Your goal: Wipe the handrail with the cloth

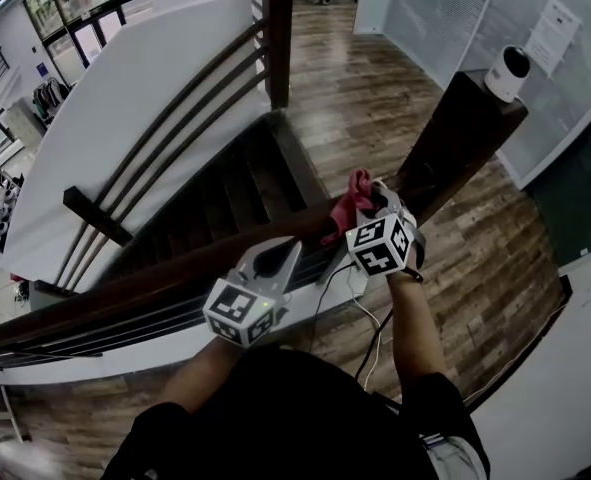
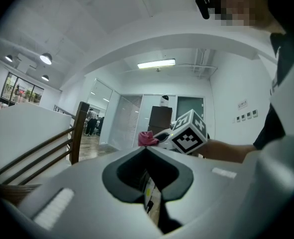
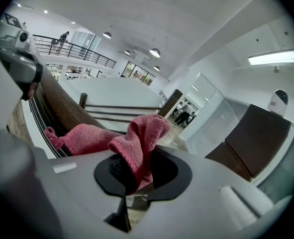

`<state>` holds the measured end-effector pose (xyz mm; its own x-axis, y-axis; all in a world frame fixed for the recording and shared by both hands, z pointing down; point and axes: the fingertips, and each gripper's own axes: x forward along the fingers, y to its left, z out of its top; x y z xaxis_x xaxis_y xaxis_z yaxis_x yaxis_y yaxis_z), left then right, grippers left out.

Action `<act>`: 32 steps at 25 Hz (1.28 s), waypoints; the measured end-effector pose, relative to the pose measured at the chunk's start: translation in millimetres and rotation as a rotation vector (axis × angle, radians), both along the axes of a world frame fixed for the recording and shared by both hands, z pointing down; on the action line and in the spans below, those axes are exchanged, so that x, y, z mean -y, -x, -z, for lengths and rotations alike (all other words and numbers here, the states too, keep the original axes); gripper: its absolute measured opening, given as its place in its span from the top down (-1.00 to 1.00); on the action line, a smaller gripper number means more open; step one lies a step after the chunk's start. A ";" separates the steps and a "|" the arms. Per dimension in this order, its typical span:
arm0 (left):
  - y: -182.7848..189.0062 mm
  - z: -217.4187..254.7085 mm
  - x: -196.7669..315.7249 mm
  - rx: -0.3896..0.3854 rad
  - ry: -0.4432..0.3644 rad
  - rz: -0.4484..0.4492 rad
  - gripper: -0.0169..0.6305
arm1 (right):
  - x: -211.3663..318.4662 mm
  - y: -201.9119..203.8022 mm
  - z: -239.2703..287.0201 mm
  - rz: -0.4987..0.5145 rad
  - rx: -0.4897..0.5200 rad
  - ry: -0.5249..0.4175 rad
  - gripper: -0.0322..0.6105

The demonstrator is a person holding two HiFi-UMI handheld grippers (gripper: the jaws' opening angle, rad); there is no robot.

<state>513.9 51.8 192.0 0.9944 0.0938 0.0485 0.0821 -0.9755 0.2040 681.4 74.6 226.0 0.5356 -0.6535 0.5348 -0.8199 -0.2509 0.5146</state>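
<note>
The left gripper (image 1: 273,258) hangs over the dark wooden handrail (image 1: 115,293), with its jaws drawn together and nothing between them. Just to its right, the right gripper (image 1: 373,206) is clamped on a pink cloth (image 1: 349,204), which lies bunched on top of the rail close to the dark newel post (image 1: 465,118). A small white device (image 1: 508,72) stands on that post
</note>
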 end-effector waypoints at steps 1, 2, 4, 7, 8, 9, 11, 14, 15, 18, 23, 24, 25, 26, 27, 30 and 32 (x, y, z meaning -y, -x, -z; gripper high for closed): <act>0.2 -0.7 -1.5 0.003 0.001 -0.007 0.95 | -3.1 -5.6 -0.4 -0.017 -0.004 0.000 0.76; 0.7 -0.9 -2.9 0.005 0.001 -0.013 0.95 | -5.8 -10.1 -0.5 -0.031 -0.010 0.000 0.76; 1.3 -0.8 -5.6 0.004 -0.001 -0.021 0.95 | -8.5 -15.2 0.1 -0.044 -0.020 -0.004 0.76; 1.1 -0.8 -10.4 0.003 0.000 -0.034 0.95 | -8.8 -18.2 1.1 -0.049 -0.043 -0.004 0.76; 1.6 -0.6 -12.0 0.004 0.001 -0.039 0.95 | -9.6 -19.8 1.3 -0.055 -0.058 0.000 0.75; 2.7 -1.0 -13.1 0.006 0.001 -0.044 0.95 | -10.9 -22.1 1.3 -0.063 -0.077 0.007 0.76; 5.6 -1.8 -13.0 0.009 -0.001 -0.046 0.95 | -14.8 -28.5 1.4 -0.083 -0.117 0.021 0.75; 11.8 -4.9 -8.8 0.017 0.002 -0.030 0.95 | -19.8 -36.5 1.7 -0.109 -0.147 0.016 0.76; 14.0 -6.1 -7.4 0.020 0.003 -0.022 0.95 | -21.8 -38.4 1.3 -0.120 -0.150 0.007 0.76; 24.1 -4.6 -1.6 0.018 0.002 0.011 0.95 | -29.3 -45.2 1.0 -0.167 -0.166 -0.023 0.76; 76.5 5.5 35.5 -0.003 0.000 0.148 0.95 | -14.2 -11.0 26.4 -0.138 -0.076 -0.220 0.76; 88.7 7.7 46.1 -0.011 0.001 0.180 0.95 | -3.4 8.4 36.1 -0.100 -0.050 -0.279 0.76; 99.8 9.9 55.7 -0.021 0.004 0.209 0.95 | 7.3 29.2 46.6 -0.058 -0.041 -0.325 0.76; 110.3 12.1 64.2 -0.033 0.008 0.236 0.95 | 17.7 50.4 56.8 -0.013 -0.040 -0.359 0.76; 120.5 14.3 71.8 -0.045 0.012 0.260 0.95 | 27.7 71.7 65.7 0.034 -0.037 -0.388 0.76; 152.0 18.7 91.2 -0.076 0.017 0.322 0.95 | 53.0 133.9 85.2 0.175 0.002 -0.468 0.76; 176.5 19.7 103.2 -0.093 0.022 0.362 0.95 | 64.6 172.4 94.4 0.258 0.024 -0.509 0.76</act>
